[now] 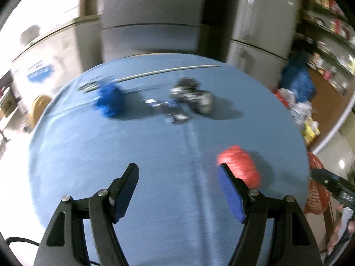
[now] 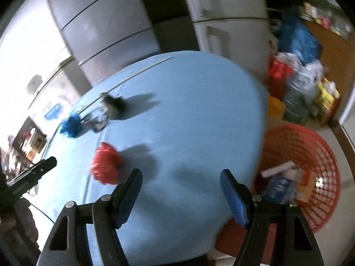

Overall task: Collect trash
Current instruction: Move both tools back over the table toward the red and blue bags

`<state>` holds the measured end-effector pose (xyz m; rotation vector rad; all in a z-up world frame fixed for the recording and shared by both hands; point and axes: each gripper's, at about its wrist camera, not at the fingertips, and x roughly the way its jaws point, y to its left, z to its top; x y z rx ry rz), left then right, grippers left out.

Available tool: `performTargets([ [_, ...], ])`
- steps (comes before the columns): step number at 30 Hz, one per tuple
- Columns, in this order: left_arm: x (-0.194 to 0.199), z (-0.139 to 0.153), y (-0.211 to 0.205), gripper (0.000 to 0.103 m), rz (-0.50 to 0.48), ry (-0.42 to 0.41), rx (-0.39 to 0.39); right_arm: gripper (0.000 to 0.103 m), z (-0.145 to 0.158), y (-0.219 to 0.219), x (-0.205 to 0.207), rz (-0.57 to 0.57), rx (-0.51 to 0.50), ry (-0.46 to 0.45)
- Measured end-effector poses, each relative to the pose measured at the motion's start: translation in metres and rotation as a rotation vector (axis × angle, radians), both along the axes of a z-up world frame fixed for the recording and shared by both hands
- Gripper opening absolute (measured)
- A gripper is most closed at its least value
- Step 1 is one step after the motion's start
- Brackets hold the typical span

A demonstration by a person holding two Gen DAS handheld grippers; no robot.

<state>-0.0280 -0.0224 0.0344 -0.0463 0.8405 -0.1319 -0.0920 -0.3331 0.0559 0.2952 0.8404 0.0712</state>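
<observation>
A crumpled red wrapper point(image 1: 240, 166) lies on the blue tablecloth point(image 1: 133, 144), just beyond the right finger of my open, empty left gripper point(image 1: 178, 170). Farther back lie a crumpled blue wrapper point(image 1: 109, 102), a dark foil wrapper point(image 1: 195, 96) and a small flat packet point(image 1: 170, 109). In the right wrist view my right gripper point(image 2: 180, 176) is open and empty above the table's near right part. The red wrapper point(image 2: 105, 166) lies left of it. A red mesh basket point(image 2: 310, 155) stands on the floor at the right, holding several pieces of trash point(image 2: 279, 184).
Refrigerators point(image 1: 155, 17) stand behind the table. Bags, bottles and boxes point(image 2: 297, 84) are piled on the floor at the right, near shelves point(image 1: 332, 22). A white rod point(image 1: 168, 71) lies along the table's far edge. The other gripper's tip point(image 2: 33, 170) shows at the left.
</observation>
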Motion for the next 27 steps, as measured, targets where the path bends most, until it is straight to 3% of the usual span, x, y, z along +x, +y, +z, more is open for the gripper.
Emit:
performTargets([
  [9,-0.003,-0.016,0.053,0.074,0.130,0.025,-0.011,0.076,0.013,0.063,0.037,0.150,-0.016,-0.008],
  [27,0.000,-0.020,0.067,0.074,0.171,0.036,-0.030,0.076,-0.023,0.123,0.096,0.268,-0.027,0.078],
])
